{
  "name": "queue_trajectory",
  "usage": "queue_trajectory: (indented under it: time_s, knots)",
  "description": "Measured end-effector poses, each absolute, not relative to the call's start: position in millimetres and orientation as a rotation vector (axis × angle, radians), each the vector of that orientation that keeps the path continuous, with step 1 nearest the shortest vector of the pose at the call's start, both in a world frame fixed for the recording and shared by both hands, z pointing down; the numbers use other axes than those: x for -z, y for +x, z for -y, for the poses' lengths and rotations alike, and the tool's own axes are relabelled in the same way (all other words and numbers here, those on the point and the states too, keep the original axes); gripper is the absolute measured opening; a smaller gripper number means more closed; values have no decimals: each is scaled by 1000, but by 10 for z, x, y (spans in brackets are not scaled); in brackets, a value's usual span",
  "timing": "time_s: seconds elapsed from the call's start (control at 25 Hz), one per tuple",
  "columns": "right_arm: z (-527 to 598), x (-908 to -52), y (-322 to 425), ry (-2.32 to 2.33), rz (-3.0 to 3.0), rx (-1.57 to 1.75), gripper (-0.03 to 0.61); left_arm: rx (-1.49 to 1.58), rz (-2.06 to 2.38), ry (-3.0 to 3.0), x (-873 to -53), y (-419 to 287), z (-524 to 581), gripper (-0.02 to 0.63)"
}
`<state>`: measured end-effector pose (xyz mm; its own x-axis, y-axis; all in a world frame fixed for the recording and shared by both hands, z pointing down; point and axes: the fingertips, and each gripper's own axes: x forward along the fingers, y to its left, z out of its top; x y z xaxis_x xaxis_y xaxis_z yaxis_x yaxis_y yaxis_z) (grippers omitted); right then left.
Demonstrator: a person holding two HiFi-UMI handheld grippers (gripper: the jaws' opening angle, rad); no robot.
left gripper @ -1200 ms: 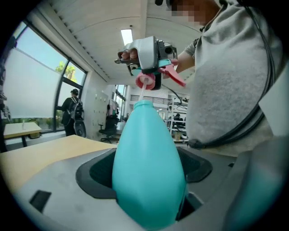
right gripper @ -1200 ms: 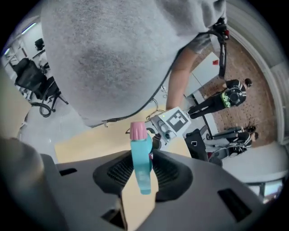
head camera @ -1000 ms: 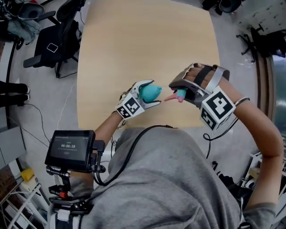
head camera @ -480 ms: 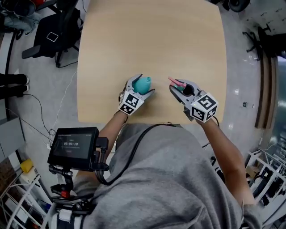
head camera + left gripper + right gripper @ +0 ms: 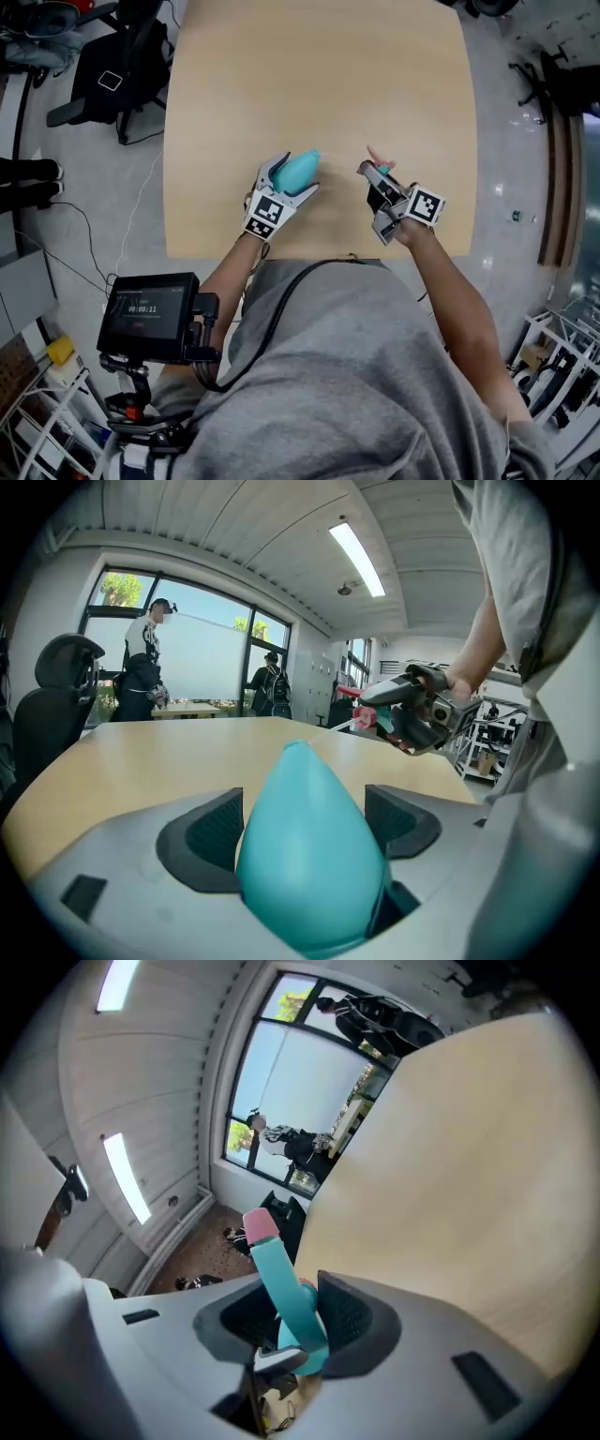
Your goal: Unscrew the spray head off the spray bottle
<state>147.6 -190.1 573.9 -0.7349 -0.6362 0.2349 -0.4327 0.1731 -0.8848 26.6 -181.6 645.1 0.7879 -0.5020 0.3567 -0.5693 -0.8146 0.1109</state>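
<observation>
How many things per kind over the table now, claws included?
Claws: 2 (left claw, right claw)
Bottles: 1 (teal bottle, gripped by the left claw)
Spray heads: 1 (spray head, off the bottle, gripped by the right claw)
Total: 4

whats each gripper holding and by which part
Left gripper: teal bottle, by its wide body. Right gripper: the detached spray head, by its teal part.

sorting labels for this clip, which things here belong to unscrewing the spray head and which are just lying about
In the job:
bottle, in the left tool
spray head, off the bottle, in the right tool
table

Lying about:
black chair
screen on a stand
</observation>
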Motion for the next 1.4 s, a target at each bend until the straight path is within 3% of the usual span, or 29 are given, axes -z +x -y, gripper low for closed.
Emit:
queue_trajectory:
  time_s: [0.56,1.0,1.28,1.4]
  knots:
    - [1869,-5283,1624,-871,-2161,1544,129,-358,900,2726,-6447,99,1651,407]
    - [1652,-6482,1469,-1238,-2258,1860,129,-531,826,2728,-6726,95,1521,407]
    - [1613,-6700,1423,-1318,-2434,1863,132,-541,760,2750,-6708,111,1457,407]
    - [1587,-6751,1441,-1361,-2514,1840,180,-549,745,2746,-6723,89,1433,408]
